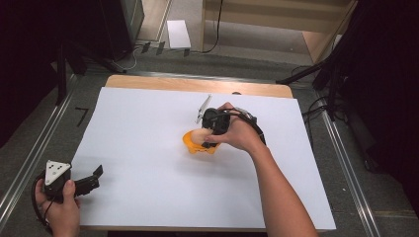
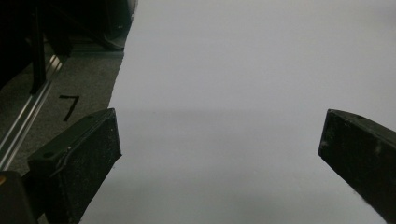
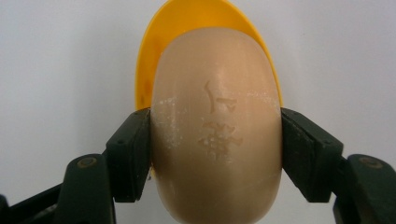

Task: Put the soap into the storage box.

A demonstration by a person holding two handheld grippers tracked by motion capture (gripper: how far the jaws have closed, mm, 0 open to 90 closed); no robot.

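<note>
Your right gripper (image 3: 216, 154) is clamped on a bar of soap (image 3: 217, 126), one black pad pressed flat against each long side of the beige, rounded bar. In the right gripper view the bar's lower end runs off the bottom edge, and the characters stamped into its top face are too worn and dusted with white to read. Behind the soap sits a yellow soap dish (image 3: 154, 51), mostly covered by the bar, so only its rim shows around the far end; you cannot tell whether the bar rests in the dish or hangs just above it. From the high view your right hand (image 1: 240, 132) covers most of the gripper, and the soap and dish show as a small patch beneath it, near the middle of the white sheet (image 1: 148, 133) that covers the table. Your left gripper (image 1: 91, 177) lies at the sheet's near left edge, its jaws spread wide with nothing between them, well apart from the soap.
</note>
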